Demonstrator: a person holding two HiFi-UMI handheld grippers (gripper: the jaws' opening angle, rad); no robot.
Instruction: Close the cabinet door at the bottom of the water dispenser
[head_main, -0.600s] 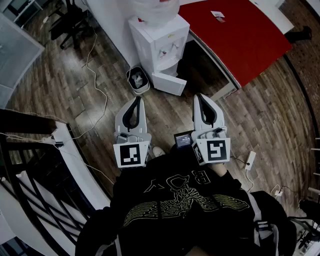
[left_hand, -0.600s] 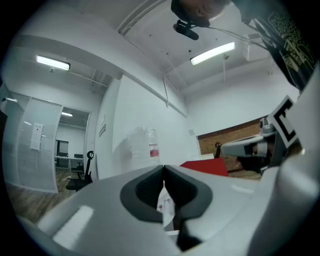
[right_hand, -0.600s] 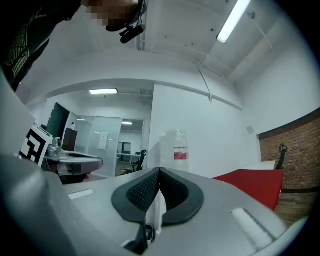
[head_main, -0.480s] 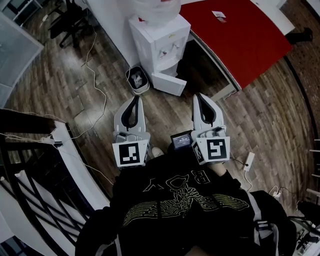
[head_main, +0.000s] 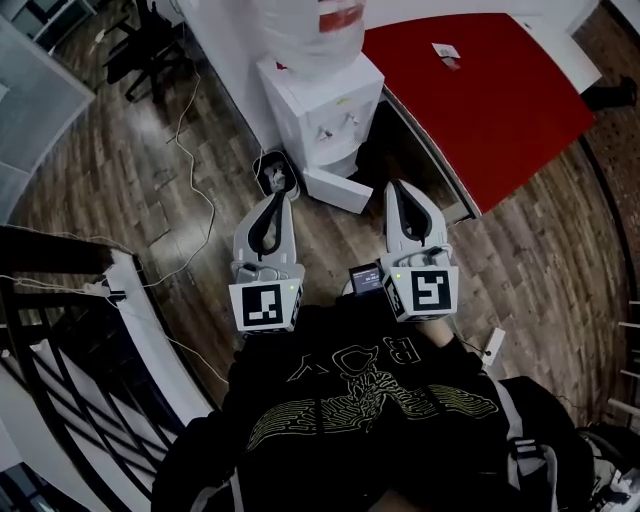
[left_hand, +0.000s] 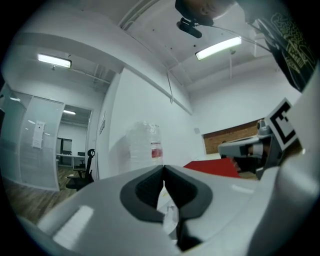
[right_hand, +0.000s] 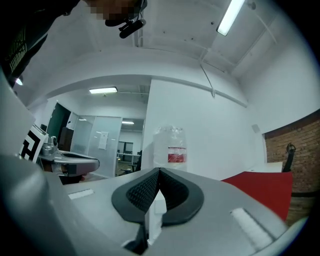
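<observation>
A white water dispenser (head_main: 322, 112) with a clear bottle (head_main: 312, 28) on top stands against the wall, ahead of me. Its bottom cabinet door (head_main: 340, 188) hangs open, swung out toward the floor on the right side. My left gripper (head_main: 277, 198) is shut, held level, its tips short of the dispenser's base. My right gripper (head_main: 394, 190) is shut too, with nothing in it, its tips just right of the open door. In both gripper views the bottle (left_hand: 145, 145) (right_hand: 170, 146) shows above the closed jaws.
A small bin (head_main: 276, 170) stands left of the dispenser's base. A red table (head_main: 480, 90) lies to the right. Cables (head_main: 195, 170) trail over the wood floor at the left. A black railing (head_main: 60, 330) runs along the lower left. A power strip (head_main: 491, 345) lies at the right.
Both grippers and my view have moved forward, toward the dispenser. The grippers' tips now stand close to the open door and the bin. Both stay shut.
</observation>
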